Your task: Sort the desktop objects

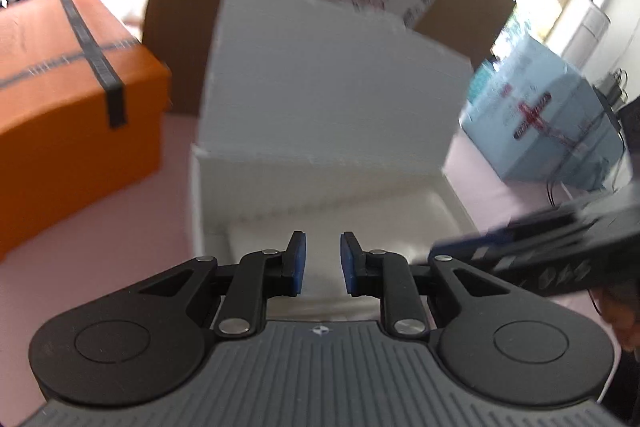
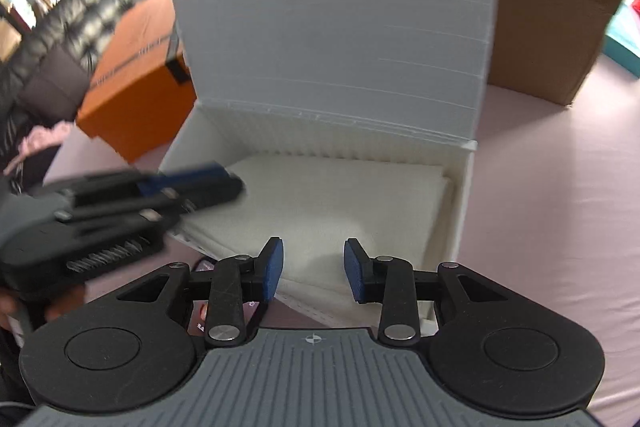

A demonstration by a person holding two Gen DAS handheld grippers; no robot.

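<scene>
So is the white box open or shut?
Open: the white box has its lid standing up behind, and its inside shows white padding.

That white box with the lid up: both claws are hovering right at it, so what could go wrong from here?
1. The left claw and right claw, both open and empty, sit close together over the white box; they might collide.
2. The raised lid stands just behind them; a bump could knock it shut.
3. The pictures are motion-blurred, so a fast move might nudge the box across the pink tabletop.
</scene>
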